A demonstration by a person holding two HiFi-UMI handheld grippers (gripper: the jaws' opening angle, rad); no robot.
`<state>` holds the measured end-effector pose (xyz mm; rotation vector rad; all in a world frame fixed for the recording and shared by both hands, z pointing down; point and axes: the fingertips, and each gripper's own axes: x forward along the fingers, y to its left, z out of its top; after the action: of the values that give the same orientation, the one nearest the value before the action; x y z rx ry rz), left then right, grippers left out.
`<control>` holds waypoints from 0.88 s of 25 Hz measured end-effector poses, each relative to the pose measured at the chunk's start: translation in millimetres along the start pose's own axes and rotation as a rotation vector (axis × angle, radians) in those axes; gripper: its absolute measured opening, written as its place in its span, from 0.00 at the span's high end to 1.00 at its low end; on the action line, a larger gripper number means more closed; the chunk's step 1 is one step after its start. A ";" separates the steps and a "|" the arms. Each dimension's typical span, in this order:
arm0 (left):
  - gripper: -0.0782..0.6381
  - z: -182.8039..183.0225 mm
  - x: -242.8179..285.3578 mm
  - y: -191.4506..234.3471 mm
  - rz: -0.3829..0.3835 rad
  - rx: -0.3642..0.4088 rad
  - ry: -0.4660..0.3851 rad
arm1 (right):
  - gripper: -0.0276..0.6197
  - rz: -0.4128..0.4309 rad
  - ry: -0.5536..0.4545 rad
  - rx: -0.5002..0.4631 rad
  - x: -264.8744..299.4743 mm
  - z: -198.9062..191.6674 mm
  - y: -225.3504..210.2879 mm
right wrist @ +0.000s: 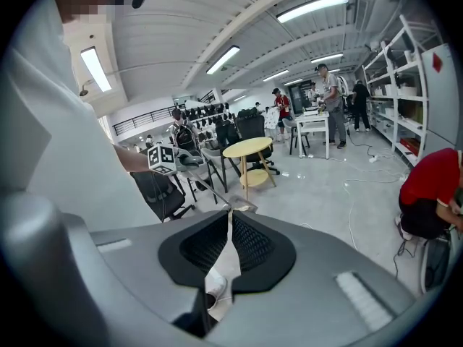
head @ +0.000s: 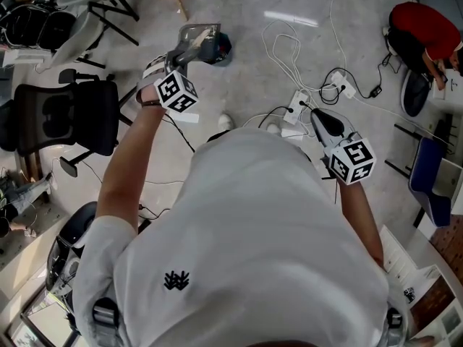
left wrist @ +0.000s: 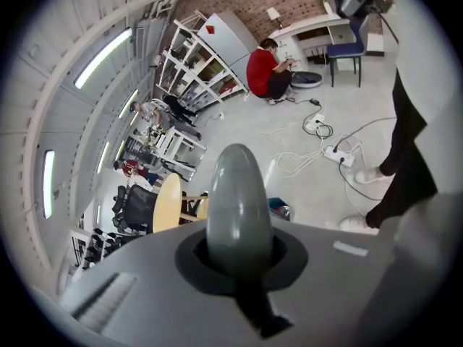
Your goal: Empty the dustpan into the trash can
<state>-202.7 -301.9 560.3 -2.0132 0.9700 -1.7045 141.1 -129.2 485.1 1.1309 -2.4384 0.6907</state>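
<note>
Head view: looks steeply down over a white shirt to a grey floor. Shows the left gripper reaching far and left, clenched on the dustpan. Places the pan just left of a small dark blue container, probably the trash can, overlapping it from this angle; cannot tell whether above its opening or merely beside it. Shows the right gripper at right, well apart from the pan, above white cables and a power strip.

Left gripper view: shows the fingers clamped on a smooth grey oval handle standing upright between them, with the container on the floor beyond, just right of it.

Right gripper view: shows the fingers pressed together with nothing between them, pointing across at the dustpan low near the floor.

Risks, as judgement only: may scatter debris on the floor if tipped before sitting squarely over the opening. May let the pan swivel on that rounded, slippery handle, gripped on one side only. May topple the small container if nudged by the pan's edge. May catch a foot in the cables when stepping closer.
</note>
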 end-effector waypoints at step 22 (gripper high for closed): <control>0.81 31.9 2.4 -11.6 0.120 0.340 0.021 | 0.93 0.027 -0.012 0.013 -12.6 -7.9 -23.1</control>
<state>-168.7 -300.8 562.1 -1.6891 0.7322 -1.6973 167.8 -130.0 491.5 1.1114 -2.4672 0.7106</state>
